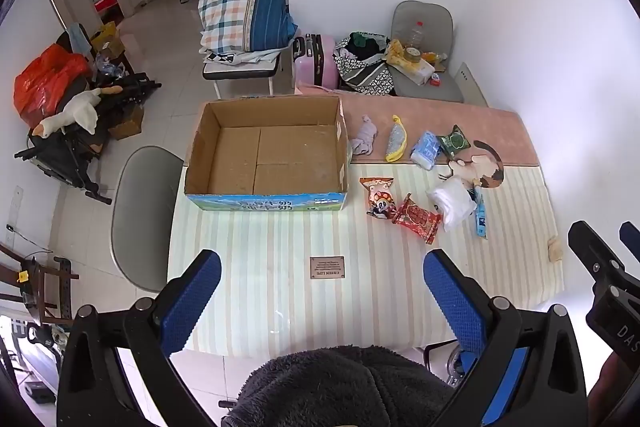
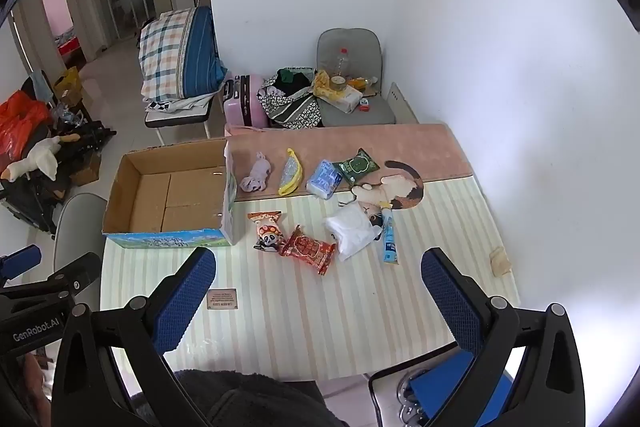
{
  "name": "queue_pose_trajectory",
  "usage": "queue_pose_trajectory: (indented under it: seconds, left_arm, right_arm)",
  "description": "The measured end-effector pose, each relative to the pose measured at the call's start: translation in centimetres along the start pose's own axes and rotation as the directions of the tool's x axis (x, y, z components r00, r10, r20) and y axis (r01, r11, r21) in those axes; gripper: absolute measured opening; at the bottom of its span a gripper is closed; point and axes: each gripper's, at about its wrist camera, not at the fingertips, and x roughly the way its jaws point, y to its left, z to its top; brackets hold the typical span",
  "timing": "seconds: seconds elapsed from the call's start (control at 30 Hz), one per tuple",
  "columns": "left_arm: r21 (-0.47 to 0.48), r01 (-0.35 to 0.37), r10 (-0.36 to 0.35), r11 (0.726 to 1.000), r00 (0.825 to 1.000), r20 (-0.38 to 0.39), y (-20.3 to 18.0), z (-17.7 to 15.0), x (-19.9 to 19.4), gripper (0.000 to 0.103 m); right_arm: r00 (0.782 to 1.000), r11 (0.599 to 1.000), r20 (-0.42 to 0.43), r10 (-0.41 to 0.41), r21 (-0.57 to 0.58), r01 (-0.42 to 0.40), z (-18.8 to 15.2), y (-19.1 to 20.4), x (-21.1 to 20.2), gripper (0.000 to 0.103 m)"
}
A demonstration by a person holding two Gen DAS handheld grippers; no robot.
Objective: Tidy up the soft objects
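Note:
An empty cardboard box (image 1: 264,151) (image 2: 172,195) stands on the striped table (image 1: 280,291) (image 2: 304,315). To its right lie a lilac sock (image 1: 365,139) (image 2: 256,177), a yellow pouch (image 1: 396,143) (image 2: 289,177), a blue tissue pack (image 1: 427,149) (image 2: 324,179), a green packet (image 1: 454,141) (image 2: 356,166), a panda snack bag (image 1: 378,195) (image 2: 267,231), a red snack bag (image 1: 418,218) (image 2: 307,249), a white cloth (image 1: 452,201) (image 2: 354,229) and a blue tube (image 1: 481,217) (image 2: 389,239). My left gripper (image 1: 322,267) and right gripper (image 2: 318,265) hover open above the near table, holding nothing.
A cat-shaped mat (image 1: 482,163) (image 2: 394,185) lies under some items, and a small beige scrap (image 2: 500,261) sits near the right edge. Grey chairs (image 1: 140,211) (image 2: 352,75), a pink suitcase (image 2: 244,103) and folded bedding (image 1: 244,11) stand around the table. A dark fleece sleeve (image 1: 340,387) is below.

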Motion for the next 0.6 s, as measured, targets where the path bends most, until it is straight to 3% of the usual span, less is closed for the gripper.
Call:
queue_pose_trajectory:
  seconds: [0.13,0.23,0.6]
  left_arm:
    - [0.004,0.006,-0.006,1.000,0.999,0.036,0.3,-0.9,-0.8,0.103]
    - [0.020,-0.026,0.026,0.999,0.999,0.022,-0.9,-0.7,-0.8,0.103]
    - [0.018,-0.019,0.019,1.000,1.000,0.021,-0.8,0.0,-0.5,0.103]
  right_arm:
    - [1.000,1.000,0.001,-0.010,-0.010,0.010,-0.1,0.0,-0.1,0.103]
    - [1.000,1.000,0.006,-0.013,-0.013,0.013,-0.1,0.2,-0.2,0.103]
    - [1.000,1.000,0.021,-0.008,-0.010,0.008,-0.1,0.4,-0.8,0.103]
